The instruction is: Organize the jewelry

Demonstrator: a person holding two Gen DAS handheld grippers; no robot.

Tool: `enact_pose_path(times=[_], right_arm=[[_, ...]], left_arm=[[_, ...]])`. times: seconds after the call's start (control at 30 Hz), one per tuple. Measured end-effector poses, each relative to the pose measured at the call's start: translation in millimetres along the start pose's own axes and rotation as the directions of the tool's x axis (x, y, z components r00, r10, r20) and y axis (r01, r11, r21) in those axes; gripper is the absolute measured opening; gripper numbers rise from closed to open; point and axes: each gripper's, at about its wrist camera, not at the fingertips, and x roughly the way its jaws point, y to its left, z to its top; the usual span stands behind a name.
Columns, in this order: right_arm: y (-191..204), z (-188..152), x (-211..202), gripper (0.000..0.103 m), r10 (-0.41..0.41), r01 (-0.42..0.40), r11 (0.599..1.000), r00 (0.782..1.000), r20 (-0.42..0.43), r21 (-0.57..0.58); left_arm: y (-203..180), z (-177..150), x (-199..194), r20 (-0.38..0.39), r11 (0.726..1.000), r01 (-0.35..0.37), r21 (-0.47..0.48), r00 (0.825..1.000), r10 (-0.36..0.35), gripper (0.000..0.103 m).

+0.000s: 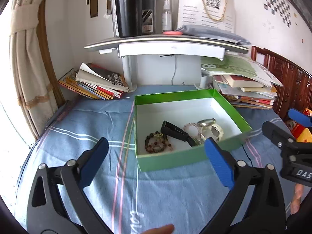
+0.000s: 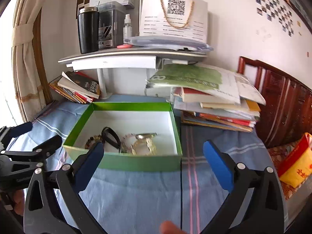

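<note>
Nearest the lenses, a fingertip [image 2: 169, 227] is seen at the bottom edge, and both the left gripper [image 1: 156, 161] and the right gripper [image 2: 154, 164] are held spread wide with nothing between the blue pads, short of the green box [image 2: 136, 163] on the blue cloth [image 1: 93, 128]. Inside the box a dark beaded bracelet [image 1: 158, 142], a black band [image 1: 175, 131], a pale bead bracelet [image 1: 192, 127] and a gold-toned watch [image 1: 210, 124] are gathered, so the collecting is judged largely done; no jewelry is seen left on the cloth. Sorting or neatening may remain. From the right wrist view the pieces are partly hidden by the box's near wall, and they overlap.
</note>
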Motion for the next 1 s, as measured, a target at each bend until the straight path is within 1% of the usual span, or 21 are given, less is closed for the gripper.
enact_pose_path(times=[0.17,0.33,1.0], right_arm=[[-4.7,-13.6,-8.1,0.100,-0.034,0.033,0.999,0.999,-0.016,-0.006],[-4.9,-15.0,-13.6,0.100,-0.032,0.032,1.000,0.999,-0.003,0.000],[-1.6,-13.8,-16.9,0.100,-0.012,0.012,1.000,1.000,0.005,-0.007]], left_arm=[[-4.4,-14.9,-19.5,-0.002,1.000,0.000,0.012,1.000,0.000,0.099],[-2.9,-18.1,-28.8,0.008,1.000,0.001,0.006,1.000,-0.001,0.099],[-2.5,-16.8,-33.8,0.011,1.000,0.005,0.000,1.000,-0.005,0.099]])
